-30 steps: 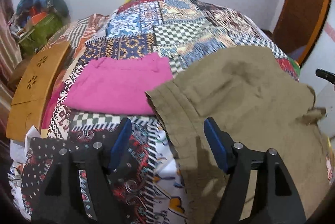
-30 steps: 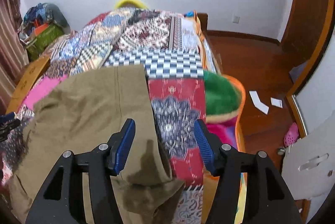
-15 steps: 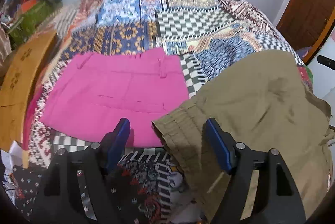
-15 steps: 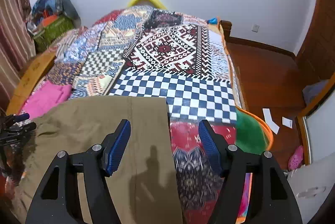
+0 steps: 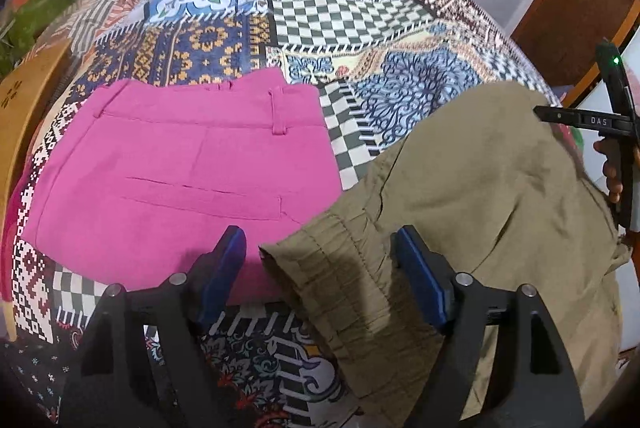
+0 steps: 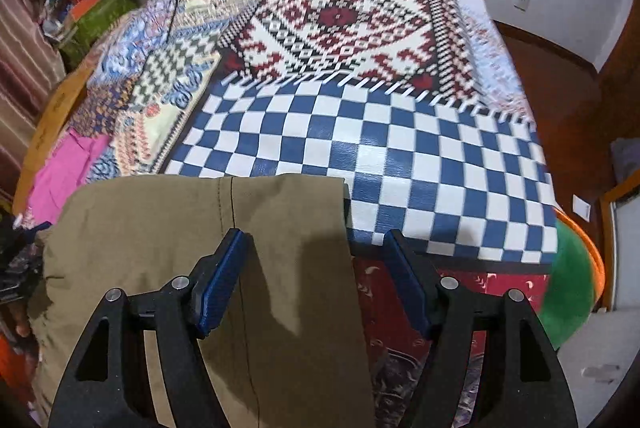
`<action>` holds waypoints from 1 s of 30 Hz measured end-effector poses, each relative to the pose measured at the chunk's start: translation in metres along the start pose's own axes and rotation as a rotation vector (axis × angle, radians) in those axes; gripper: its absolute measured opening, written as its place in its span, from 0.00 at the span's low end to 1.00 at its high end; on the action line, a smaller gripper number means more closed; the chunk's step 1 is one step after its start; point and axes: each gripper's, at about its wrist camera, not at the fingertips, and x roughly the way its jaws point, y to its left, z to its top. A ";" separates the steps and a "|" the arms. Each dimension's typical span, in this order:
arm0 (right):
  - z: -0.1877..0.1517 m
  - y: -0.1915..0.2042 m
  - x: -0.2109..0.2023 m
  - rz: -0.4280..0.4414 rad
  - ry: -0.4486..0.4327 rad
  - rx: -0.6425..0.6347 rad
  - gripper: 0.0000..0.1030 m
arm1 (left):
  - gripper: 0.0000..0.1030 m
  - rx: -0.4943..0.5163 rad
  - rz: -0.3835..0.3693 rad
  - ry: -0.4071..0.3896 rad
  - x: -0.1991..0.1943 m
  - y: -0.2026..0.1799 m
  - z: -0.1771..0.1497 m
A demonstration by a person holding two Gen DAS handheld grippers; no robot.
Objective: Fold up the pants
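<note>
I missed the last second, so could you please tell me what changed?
Both grippers came down closer over the olive pants, left gripper at the waistband, right gripper over the folded edge; jaws opening, gripping nothing. The pink pants stayed put.

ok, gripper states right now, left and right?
Left gripper: opening, empty, over the olive pants waistband.
Right gripper: opening, empty, over the pants' other end.

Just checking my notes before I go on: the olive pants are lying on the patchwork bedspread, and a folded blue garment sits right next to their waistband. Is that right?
Not quite. The folded garment beside the waistband of the olive pants is pink, not blue; the left wrist view shows it plainly. The rest stands: the pants lie on the patchwork bedspread.
</note>
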 end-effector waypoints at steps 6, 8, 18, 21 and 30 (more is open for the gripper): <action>-0.004 0.011 0.002 -0.004 -0.017 -0.060 0.44 | 0.63 -0.010 -0.033 -0.009 -0.002 0.001 -0.004; -0.006 0.014 0.000 0.022 -0.013 -0.062 0.26 | 0.58 -0.009 -0.028 -0.020 -0.005 -0.001 -0.004; 0.001 0.027 -0.019 -0.018 -0.083 -0.078 0.12 | 0.32 0.003 0.006 -0.045 -0.024 -0.006 -0.007; 0.004 0.025 -0.038 0.001 -0.134 -0.052 0.11 | 0.26 -0.003 0.002 -0.062 -0.034 -0.009 -0.004; 0.026 0.040 -0.099 0.004 -0.290 -0.052 0.10 | 0.09 0.009 -0.010 -0.191 -0.091 -0.021 0.026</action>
